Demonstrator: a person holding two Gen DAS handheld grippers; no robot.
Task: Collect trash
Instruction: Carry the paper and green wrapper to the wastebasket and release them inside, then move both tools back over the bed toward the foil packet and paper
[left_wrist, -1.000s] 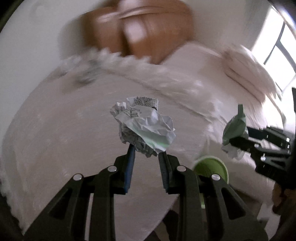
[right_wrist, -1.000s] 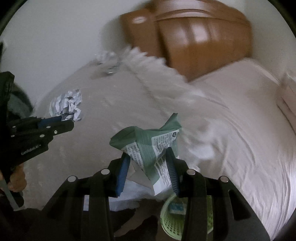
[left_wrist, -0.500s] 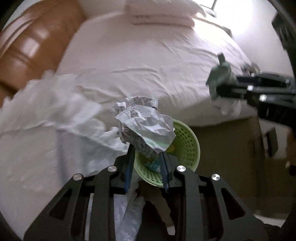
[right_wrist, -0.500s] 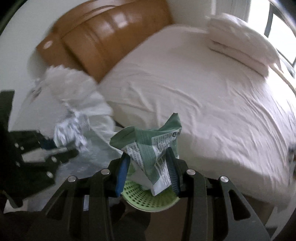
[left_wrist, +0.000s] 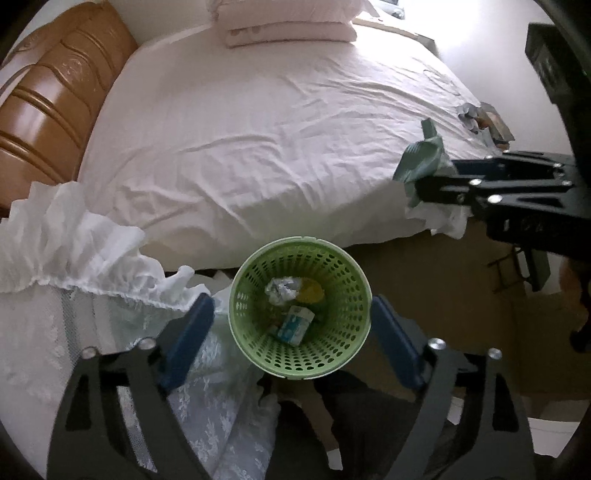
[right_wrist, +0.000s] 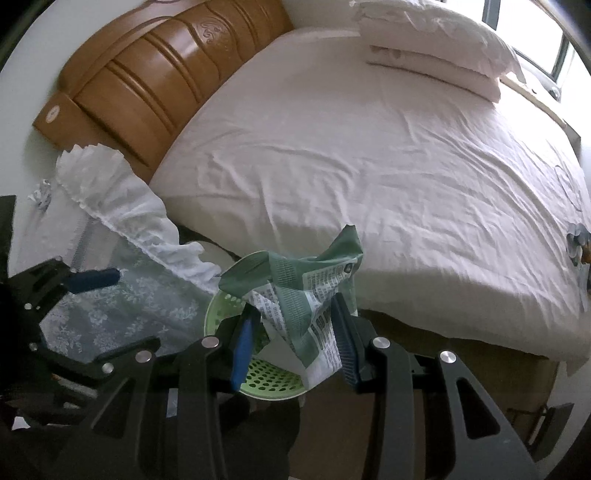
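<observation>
Since the crumpled green-and-white printed wrapper (right_wrist: 295, 295) is thin, light and springy, the right claw (right_wrist: 291, 341) clamps it across its creased middle, where the folds give the pads something to bite; it hangs just above the round green perforated plastic basket (left_wrist: 299, 306). Such a light scrap will likely flutter as it drops. The left claw (left_wrist: 291, 332) has just been opening and stands wide apart over the basket with nothing between its jaws. Inside the basket lie a crumpled white paper ball (left_wrist: 282, 290), a small blue-and-white packet (left_wrist: 295, 325) and something yellow (left_wrist: 312, 290). Beyond, more scraps (left_wrist: 480, 120) sit at the far corner of the white-sheeted bed (left_wrist: 277, 129).
</observation>
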